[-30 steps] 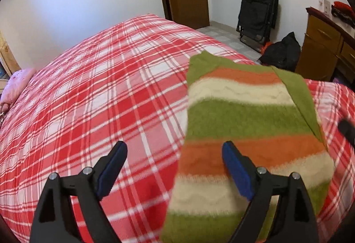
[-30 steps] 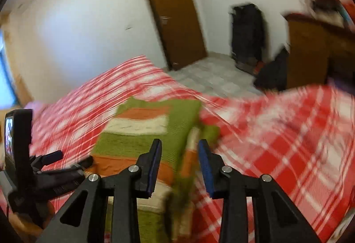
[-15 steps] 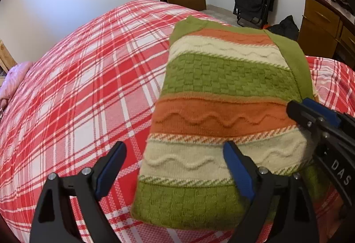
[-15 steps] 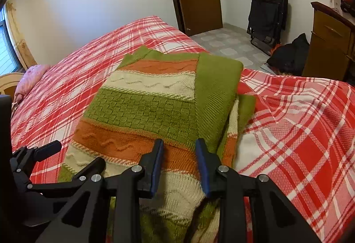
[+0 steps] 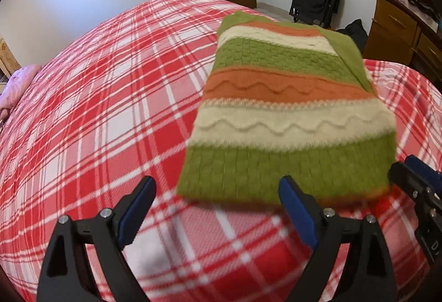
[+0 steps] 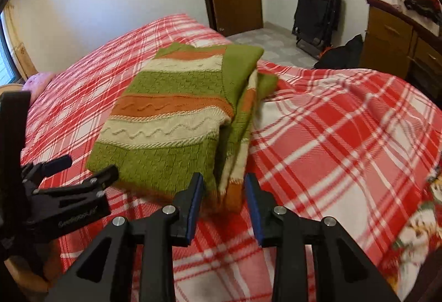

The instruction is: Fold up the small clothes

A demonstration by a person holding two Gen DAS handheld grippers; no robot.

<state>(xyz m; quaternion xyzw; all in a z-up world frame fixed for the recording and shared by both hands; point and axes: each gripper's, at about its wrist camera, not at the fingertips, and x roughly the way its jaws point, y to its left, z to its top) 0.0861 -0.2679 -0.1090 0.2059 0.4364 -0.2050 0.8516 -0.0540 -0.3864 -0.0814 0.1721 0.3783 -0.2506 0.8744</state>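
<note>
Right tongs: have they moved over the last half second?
Yes. The right tongs backed off the striped sweater, whose near edge now lies beyond their tips.

1. The near edge of the sweater (image 5: 290, 164) looked fuzzy in the left view.
2. The right gripper (image 5: 422, 186) was cut off by the picture's side there.
3. The things on the dresser (image 6: 392, 34) were too small to tell.

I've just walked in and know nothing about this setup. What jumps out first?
A folded sweater striped green, orange and cream lies on a bed under a red-and-white plaid blanket. Two black clamp-like tools with blue pads point at its near edge: the left hand-held gripper wide open, the right hand-held gripper narrower, empty.
</note>
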